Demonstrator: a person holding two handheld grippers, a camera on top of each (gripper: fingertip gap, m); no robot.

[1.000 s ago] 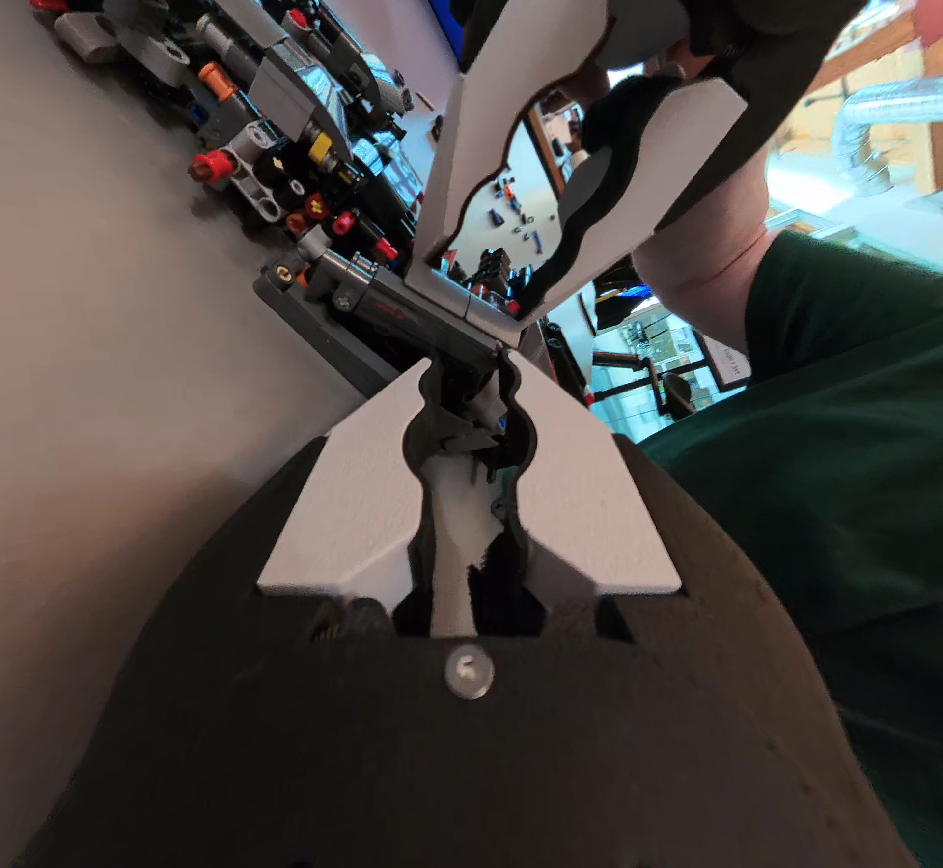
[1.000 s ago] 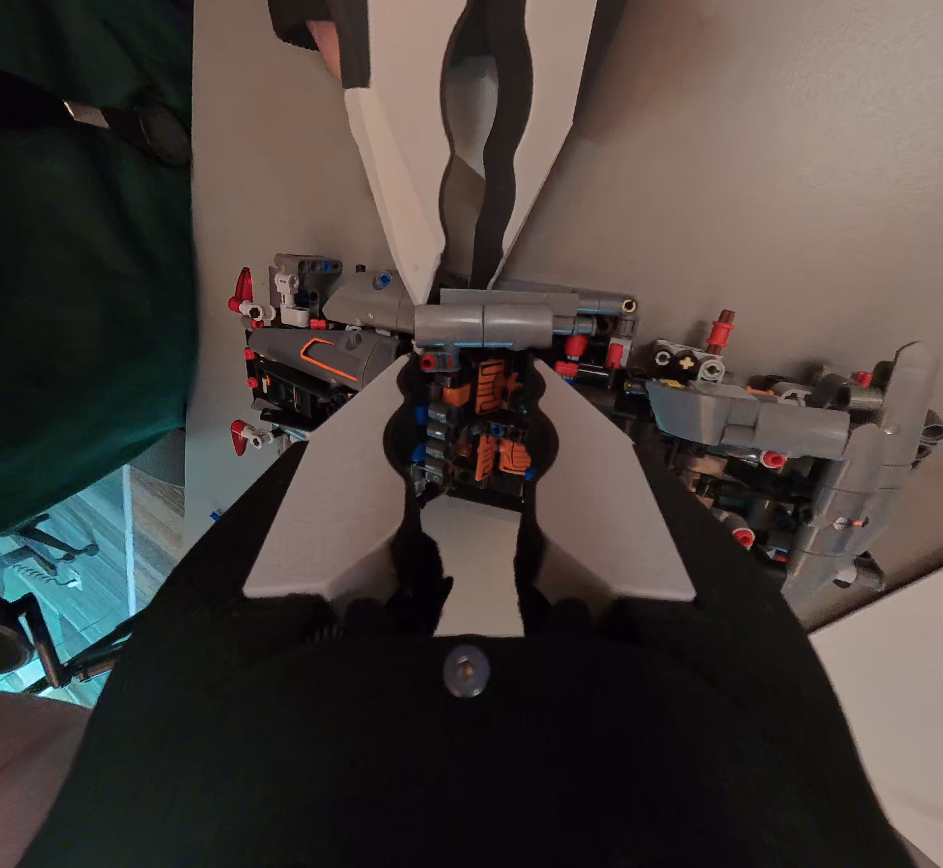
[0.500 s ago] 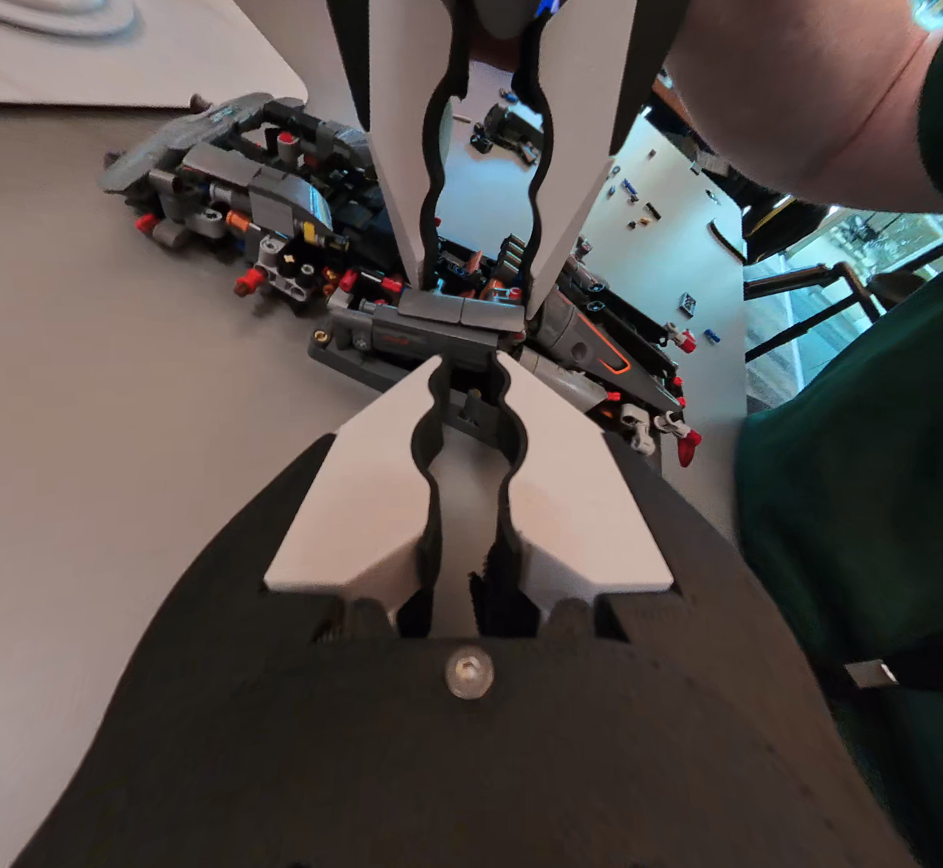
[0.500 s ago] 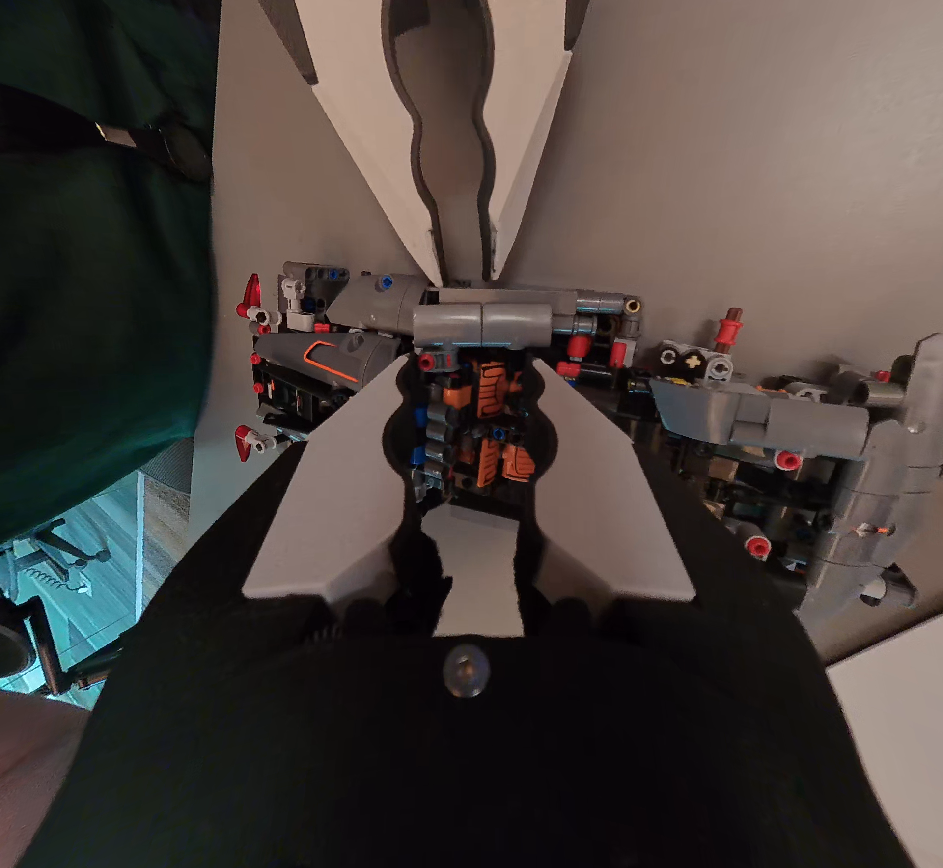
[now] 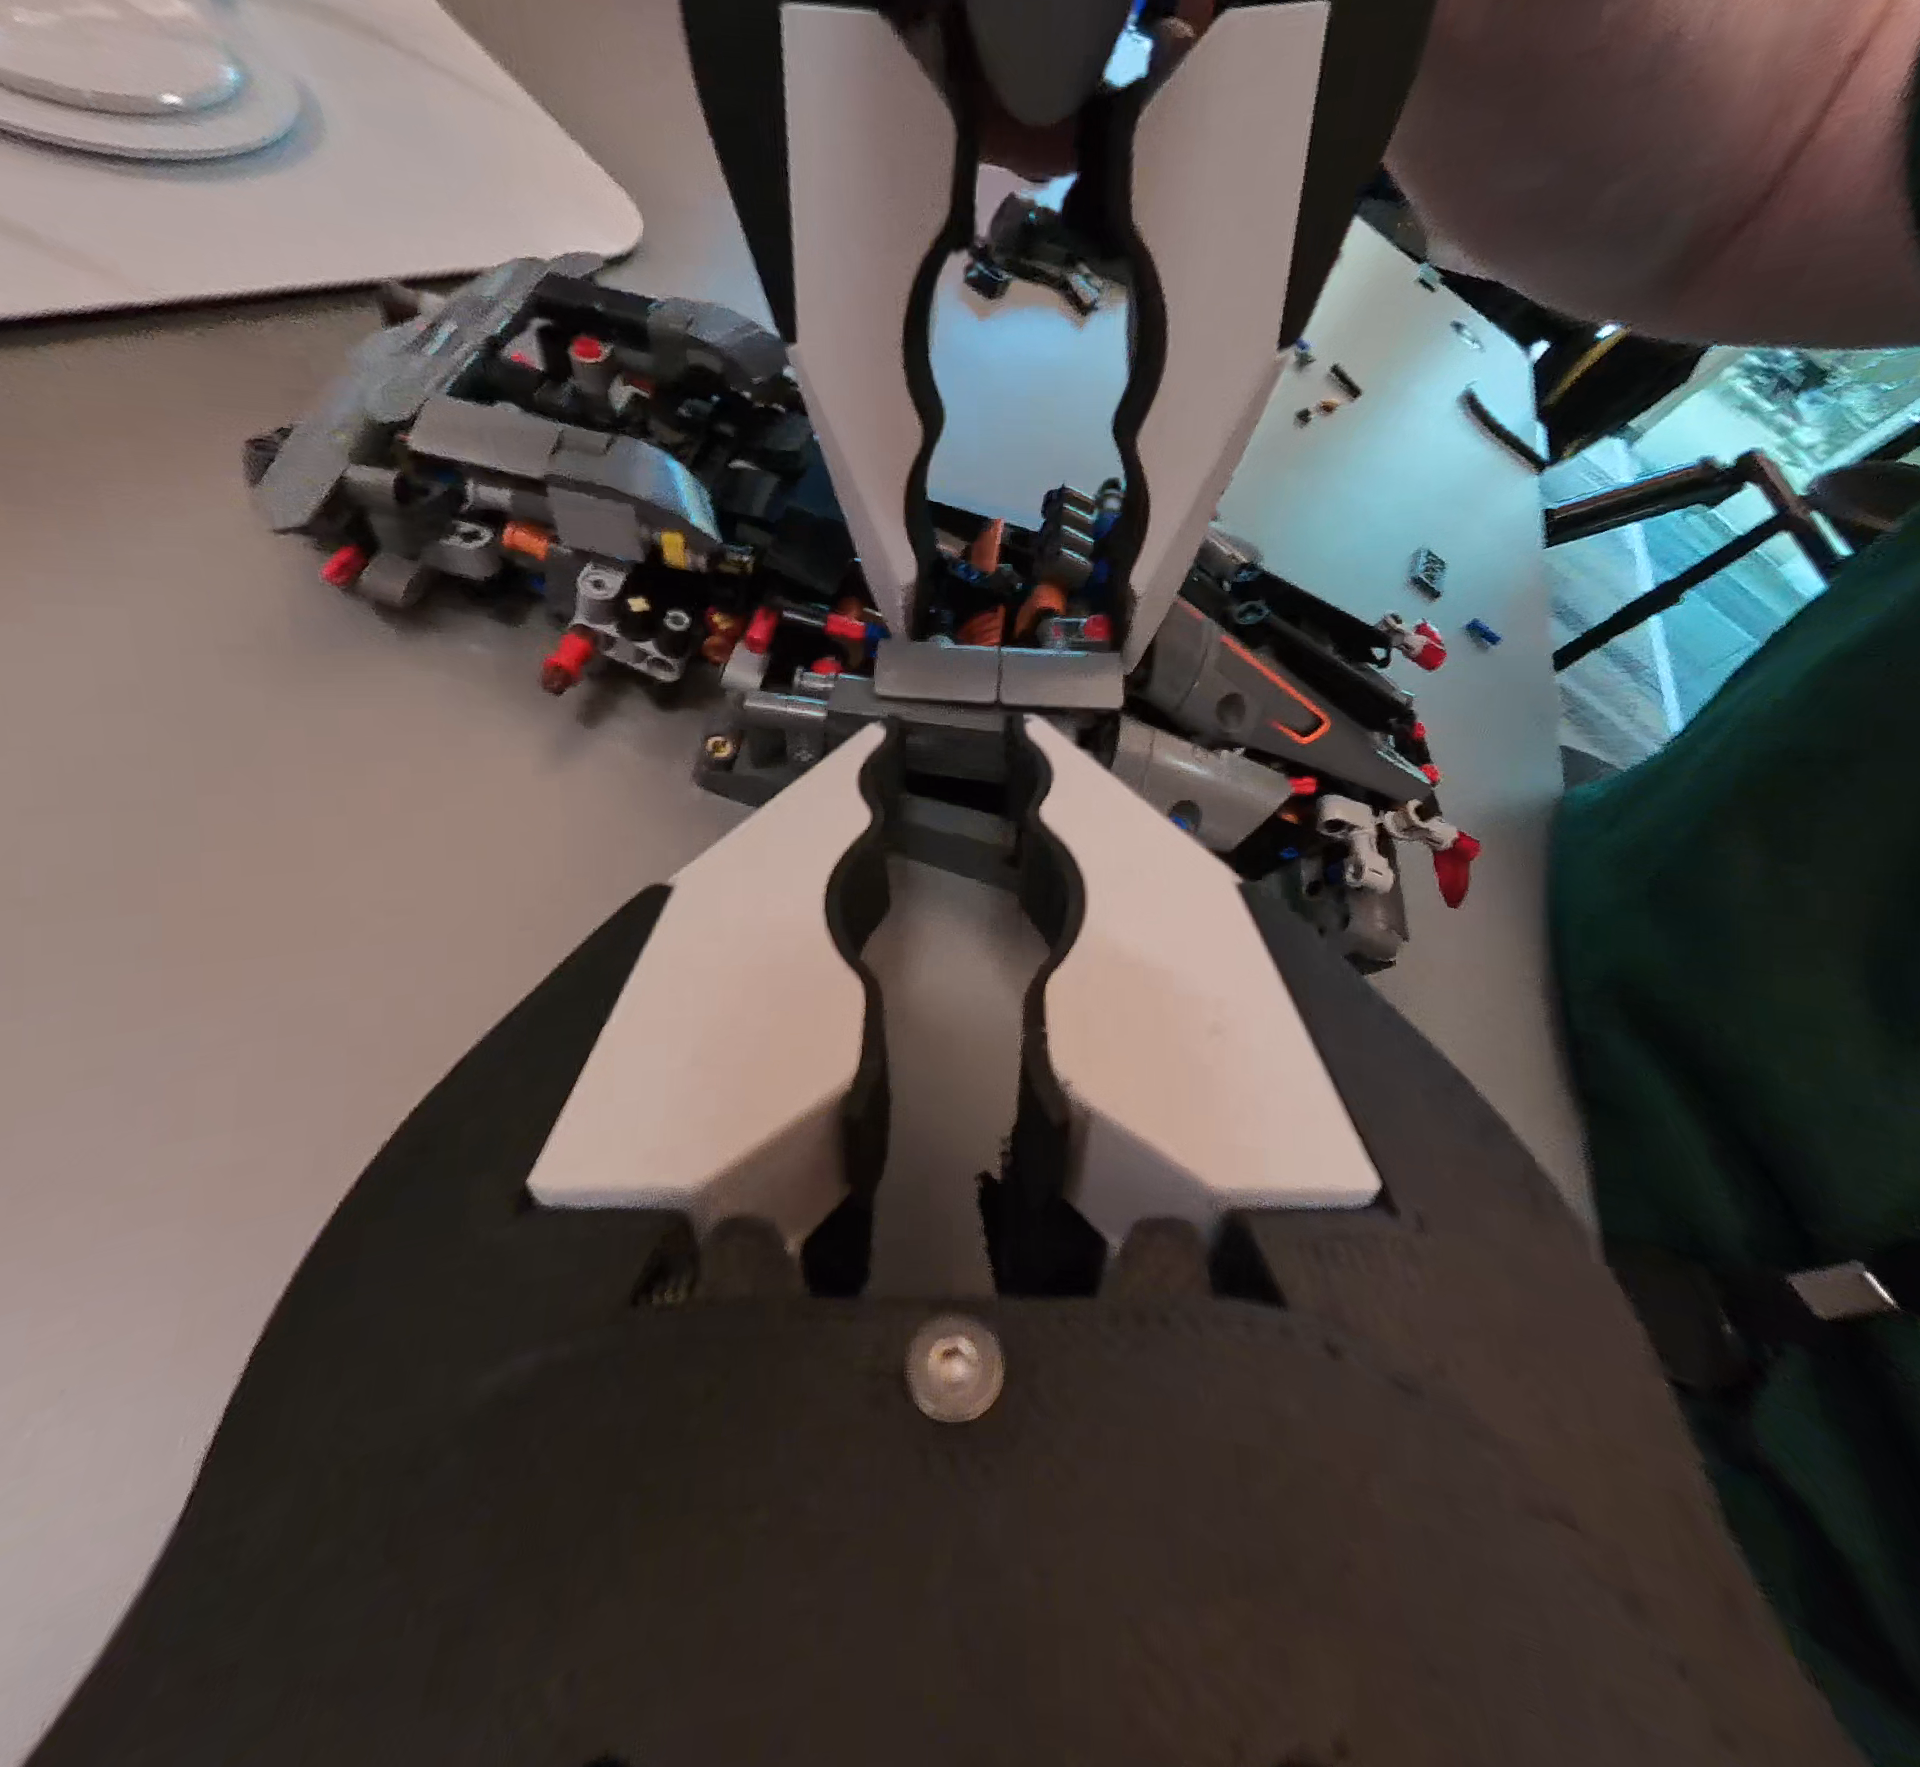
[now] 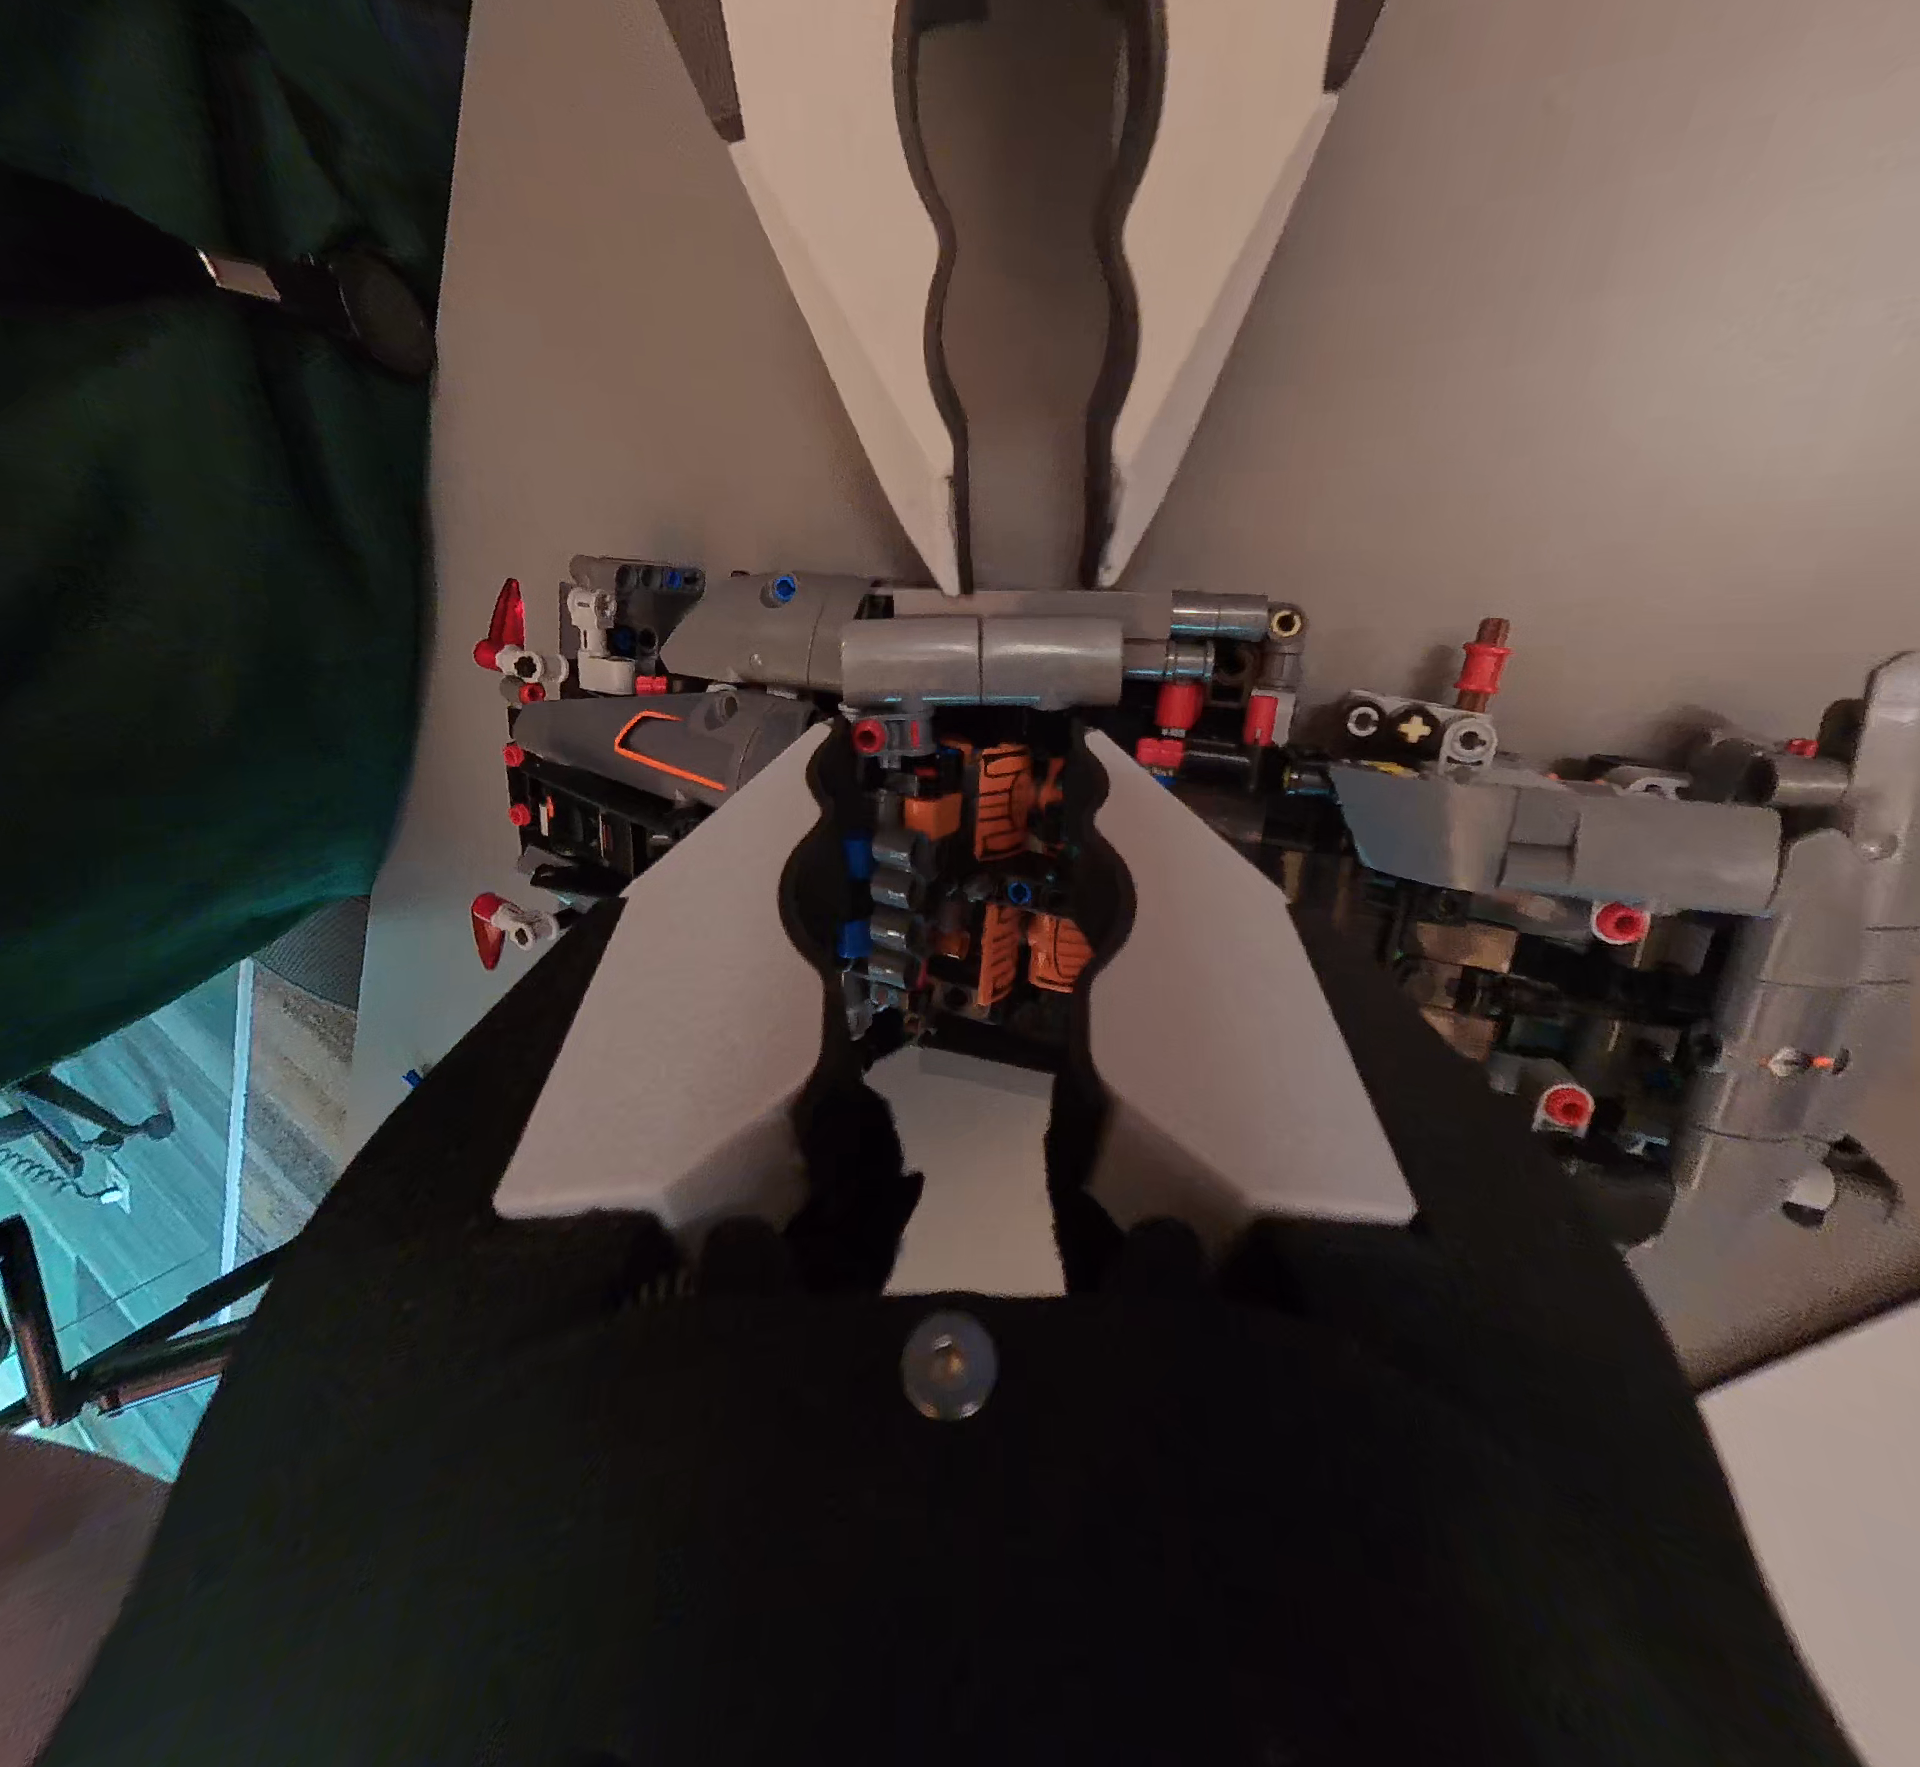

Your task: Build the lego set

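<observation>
- Left wrist view: my left gripper (image 5: 956,741) has matte white wedge-shaped fingers lined with wavy black rubber, set in a coarse black body.
- Its pads sit flush against both sides of a dark grey block on the near edge of the lego model (image 5: 623,512). I see no gap, so it is clenched on the model.
- The model lies long and low on the smooth grey surface (image 5: 208,782), just ahead of my fingertips. It is made of grey curved shells over a black frame, with red pins dotted along it.
- My right gripper (image 5: 1013,626) comes in from the far side, its fingers spread. Its tips stand at the outer ends of two smooth grey panels (image 5: 997,683) set side by side.
- A white rounded mat (image 5: 364,159) lies beyond the model. Small loose pieces (image 5: 1429,569) lie scattered on a white top further back.
- Right wrist view: my right gripper (image 6: 961,741) is released, its jaws wide. They straddle a core of ribbed orange parts (image 6: 1003,787) and blue pins.
- The two grey panels (image 6: 982,657) are glossy half-cylinders. The left gripper (image 6: 1029,574) touches the model's edge just behind them.
- A dark wedge with an orange outline (image 6: 665,741) lies to one side. A flat grey wing section (image 6: 1558,834) lies to the other.
- A green sleeve (image 6: 156,574) fills the left edge.
</observation>
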